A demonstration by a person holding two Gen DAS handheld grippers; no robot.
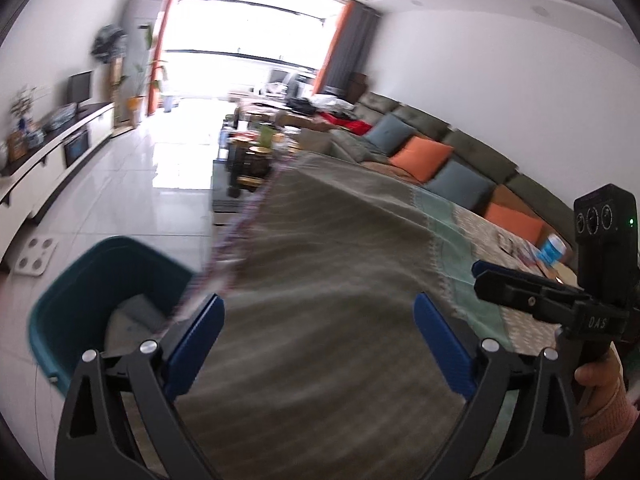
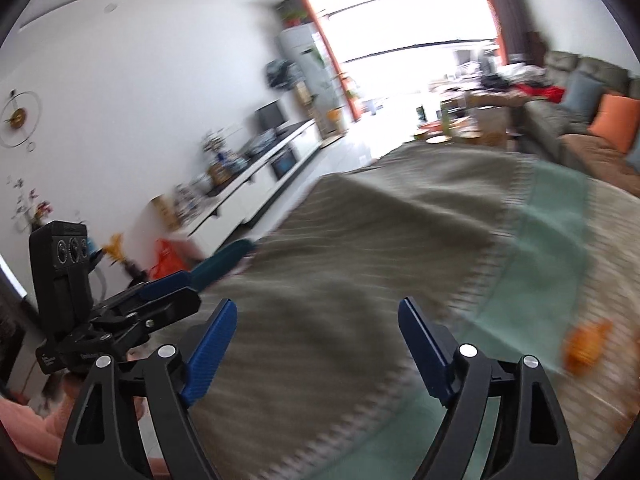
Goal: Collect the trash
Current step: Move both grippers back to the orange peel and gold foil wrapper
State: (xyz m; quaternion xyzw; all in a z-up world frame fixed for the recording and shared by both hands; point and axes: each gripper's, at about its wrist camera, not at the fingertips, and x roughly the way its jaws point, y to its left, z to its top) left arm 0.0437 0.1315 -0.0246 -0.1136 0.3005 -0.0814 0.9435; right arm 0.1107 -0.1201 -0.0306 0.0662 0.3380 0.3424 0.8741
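Note:
My left gripper (image 1: 318, 316) is open and empty above a table covered with a grey-brown and mint striped cloth (image 1: 340, 240). A teal bin (image 1: 100, 280) stands on the floor at the table's left edge, below my left fingers. My right gripper (image 2: 318, 320) is open and empty over the same cloth (image 2: 380, 240). A blurred orange piece of trash (image 2: 586, 346) lies on the cloth to its right. A blue and white item (image 1: 552, 250) lies on the far right of the table in the left wrist view. The right gripper (image 1: 480, 272) shows there too.
A grey sofa with orange and blue cushions (image 1: 424, 152) runs along the right wall. A cluttered coffee table (image 1: 256, 148) stands beyond the table. A white TV cabinet (image 1: 60, 148) lines the left wall. A white scale (image 1: 36, 254) lies on the tiled floor.

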